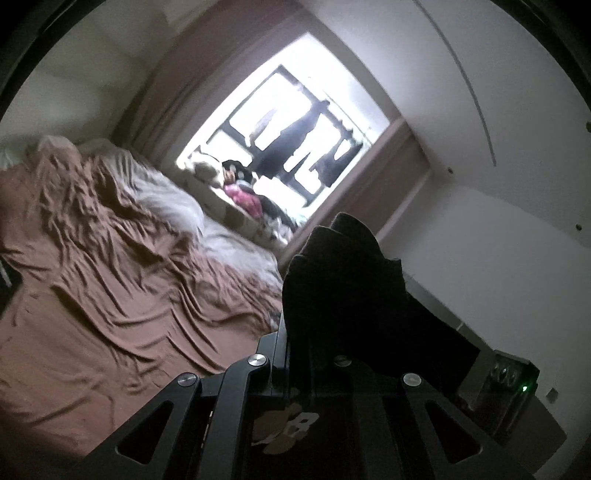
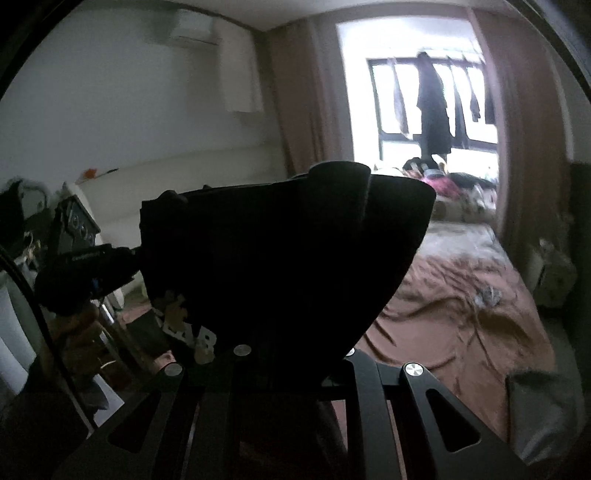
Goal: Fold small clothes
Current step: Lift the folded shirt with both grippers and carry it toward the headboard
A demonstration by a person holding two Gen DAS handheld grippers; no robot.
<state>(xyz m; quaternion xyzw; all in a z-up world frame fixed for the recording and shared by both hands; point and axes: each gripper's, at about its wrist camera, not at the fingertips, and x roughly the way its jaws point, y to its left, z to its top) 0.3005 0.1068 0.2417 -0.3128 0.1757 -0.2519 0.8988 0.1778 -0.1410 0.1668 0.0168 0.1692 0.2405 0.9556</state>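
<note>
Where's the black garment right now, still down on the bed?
No, the black garment is off the brown bed, held up between the left gripper and right gripper, filling the middle of both wrist views.

Rumpled brown bedsheet (image 1: 110, 295), bright window (image 2: 417, 88) hung with dark clothes, wall air conditioner (image 2: 194, 27).

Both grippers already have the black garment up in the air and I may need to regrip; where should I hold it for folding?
Grip the black garment along its top edge, near the outer corners, from above. It hangs as a dark bunch from the left gripper and right gripper, printed side sagging low, so holds spread along that edge should let it drop flat over the brown bed sheet.
</note>
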